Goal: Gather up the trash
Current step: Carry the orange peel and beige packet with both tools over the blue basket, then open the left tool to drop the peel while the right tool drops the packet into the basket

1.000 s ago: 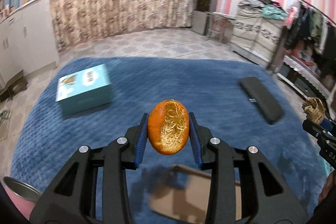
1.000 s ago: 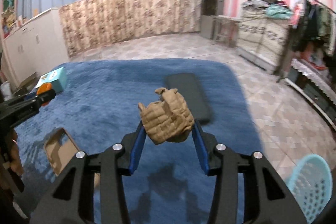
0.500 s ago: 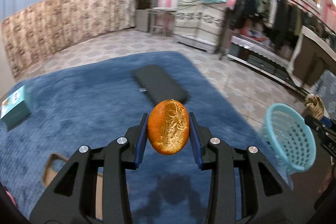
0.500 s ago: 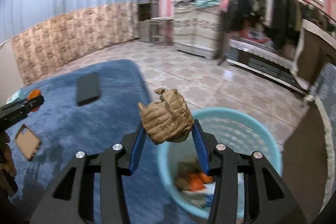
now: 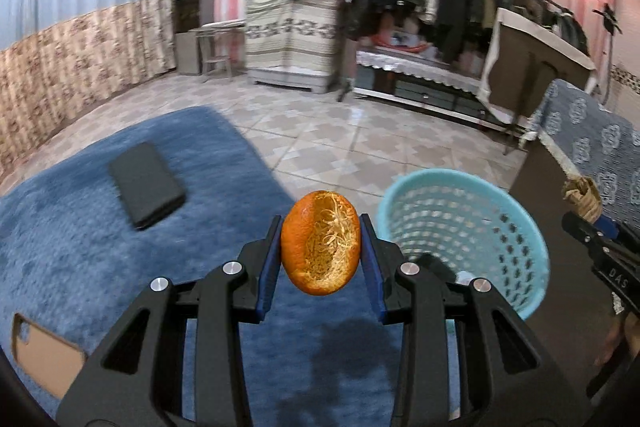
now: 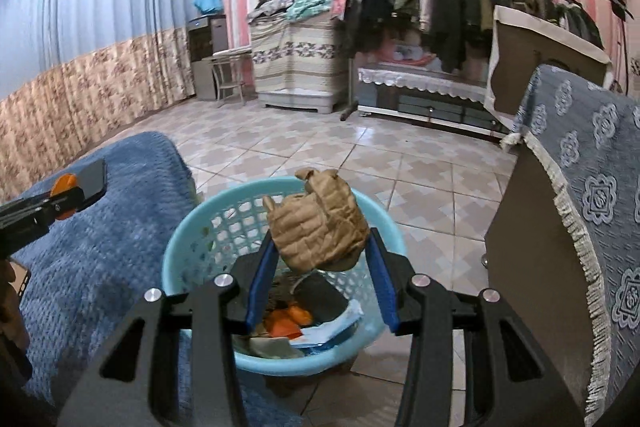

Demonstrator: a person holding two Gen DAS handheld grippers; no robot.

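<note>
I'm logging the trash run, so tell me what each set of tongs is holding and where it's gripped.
Left tongs: orange peel, pinched across its two sides. Right tongs: crumpled brown paper, clamped at its lower sides.

both wrist views angle down, sharing the basket (image 5: 460,227).

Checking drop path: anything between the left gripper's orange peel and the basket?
Nothing. In the left wrist view the orange peel, clamped in the left gripper, sits beside the basket with only blue rug below.
</note>
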